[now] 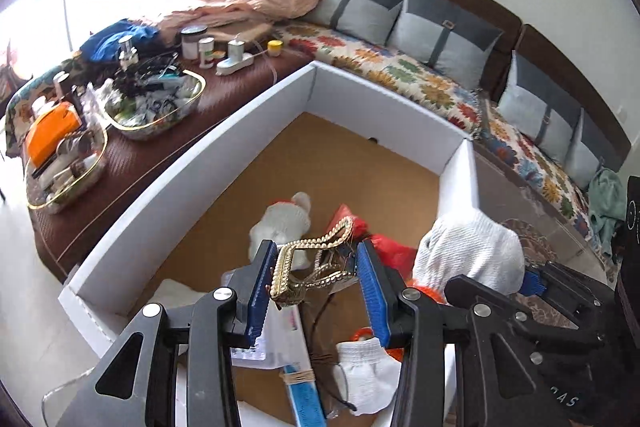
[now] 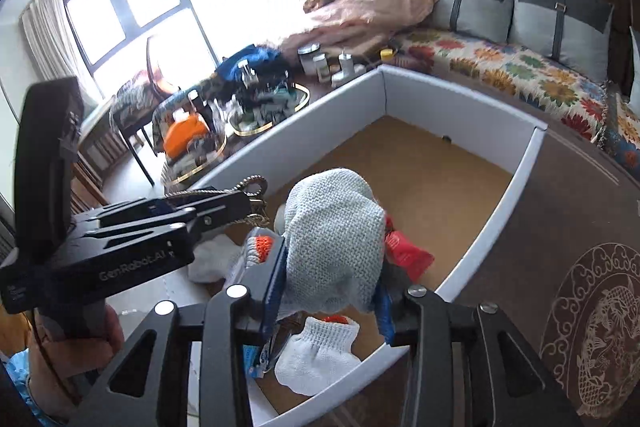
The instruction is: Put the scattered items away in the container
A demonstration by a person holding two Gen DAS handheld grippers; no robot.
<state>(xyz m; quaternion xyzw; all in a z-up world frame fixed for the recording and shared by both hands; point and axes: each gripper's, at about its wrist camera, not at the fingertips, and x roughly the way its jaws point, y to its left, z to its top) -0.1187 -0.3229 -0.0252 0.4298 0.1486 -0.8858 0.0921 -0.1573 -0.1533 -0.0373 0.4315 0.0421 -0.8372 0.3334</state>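
A white-walled box [image 1: 180,179] with a brown floor lies below both grippers. My left gripper [image 1: 314,261] is shut on a gold beaded hair clip [image 1: 316,255] and holds it above the box; in the right wrist view the clip [image 2: 256,197] sticks out of that gripper's tips. My right gripper [image 2: 330,279] is shut on a grey-white knit glove [image 2: 332,235], which hangs over the box's near right side [image 1: 472,251]. Inside the box [image 2: 516,179] lie a white plush toy [image 1: 284,223], a red packet [image 2: 408,255], another white glove [image 2: 316,351], papers and a blue strip [image 1: 304,395].
Two gold-rimmed glass trays [image 1: 160,107] full of clutter and an orange item [image 1: 52,135] stand on the brown table left of the box. Jars [image 1: 196,43] stand behind them. A floral-covered sofa [image 1: 420,75] with grey cushions runs along the far and right sides. A hand [image 2: 76,343] holds the left gripper's handle.
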